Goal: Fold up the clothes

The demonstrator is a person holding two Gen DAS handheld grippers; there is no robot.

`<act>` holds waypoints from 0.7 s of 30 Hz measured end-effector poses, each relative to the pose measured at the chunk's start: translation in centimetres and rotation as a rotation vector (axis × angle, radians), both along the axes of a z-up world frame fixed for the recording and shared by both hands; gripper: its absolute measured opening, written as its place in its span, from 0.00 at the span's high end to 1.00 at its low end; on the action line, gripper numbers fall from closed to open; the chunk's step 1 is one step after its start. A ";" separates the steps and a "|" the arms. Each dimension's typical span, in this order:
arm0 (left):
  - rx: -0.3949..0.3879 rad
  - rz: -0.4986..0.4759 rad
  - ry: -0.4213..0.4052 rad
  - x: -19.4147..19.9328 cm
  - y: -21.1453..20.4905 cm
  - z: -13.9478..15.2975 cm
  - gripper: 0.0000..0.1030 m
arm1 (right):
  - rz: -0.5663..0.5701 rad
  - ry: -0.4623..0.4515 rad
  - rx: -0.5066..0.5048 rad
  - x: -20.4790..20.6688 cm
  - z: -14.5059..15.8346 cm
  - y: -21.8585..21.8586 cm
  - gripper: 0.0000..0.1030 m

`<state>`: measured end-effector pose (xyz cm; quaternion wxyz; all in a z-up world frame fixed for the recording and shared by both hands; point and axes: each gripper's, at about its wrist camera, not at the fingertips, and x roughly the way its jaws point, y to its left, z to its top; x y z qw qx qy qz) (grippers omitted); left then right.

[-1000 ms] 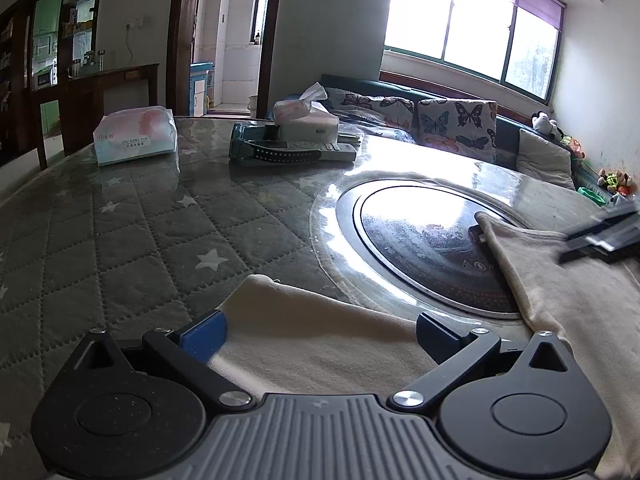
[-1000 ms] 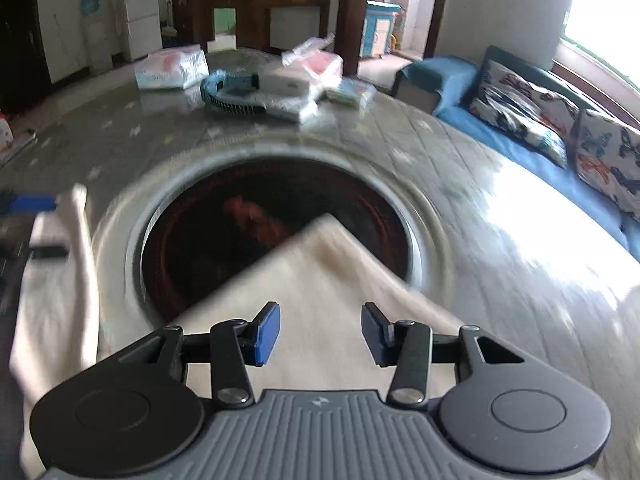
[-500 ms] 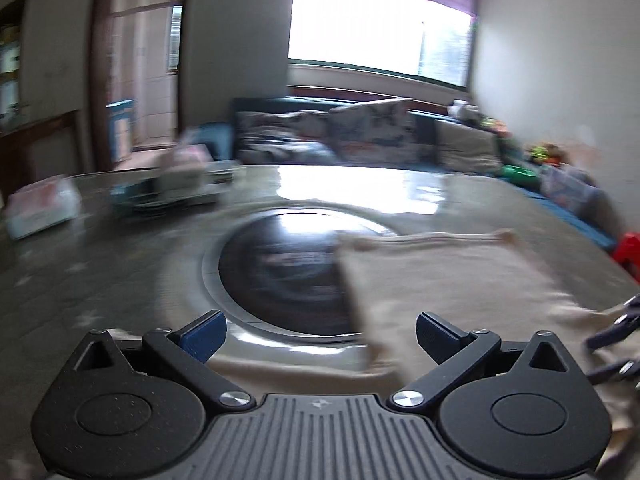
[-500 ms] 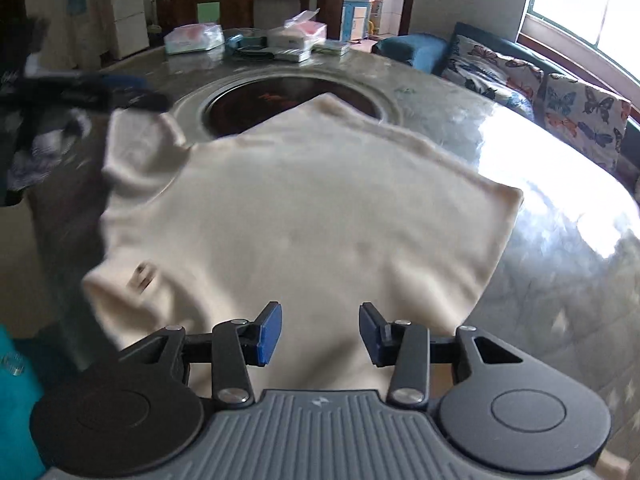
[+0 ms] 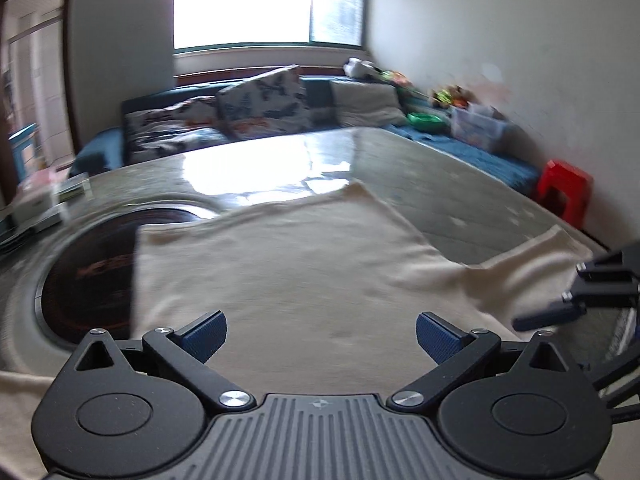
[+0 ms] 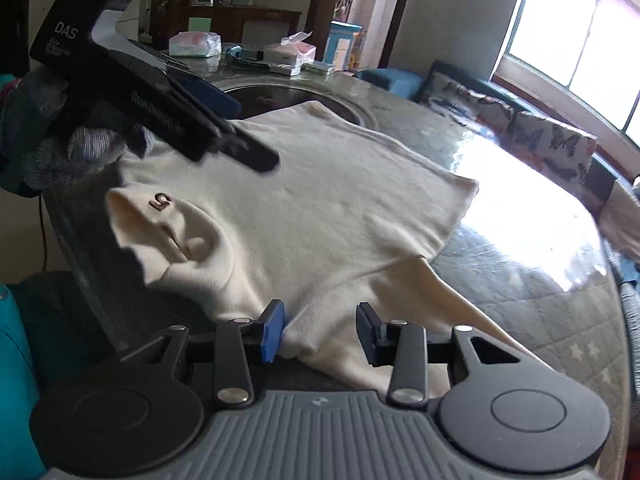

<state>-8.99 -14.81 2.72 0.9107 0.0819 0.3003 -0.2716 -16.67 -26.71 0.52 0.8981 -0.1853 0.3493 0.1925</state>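
A cream T-shirt lies spread on the round table, its far edge over the dark centre disc; it also shows in the left wrist view. My left gripper is open wide, hovering over the shirt's near edge. It also shows in the right wrist view above the shirt's left side. My right gripper is open, with a bunched fold of shirt near the sleeve between its jaws. It appears at the right edge of the left wrist view, by the sleeve.
The table has a quilted star cloth under glass and a dark round centre disc. Tissue packs and boxes stand at the far side. A sofa with butterfly cushions lies beyond. A red stool stands at the right.
Both grippers have swung round to the shirt's near side. The right gripper has dropped low, and shirt fabric now sits between its jaws. The left gripper stays open.
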 end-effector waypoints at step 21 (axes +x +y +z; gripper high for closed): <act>0.153 -0.187 -0.088 -4.7 -5.5 -2.5 0.01 | -0.842 -0.067 0.254 -4.2 -0.5 -18.8 0.62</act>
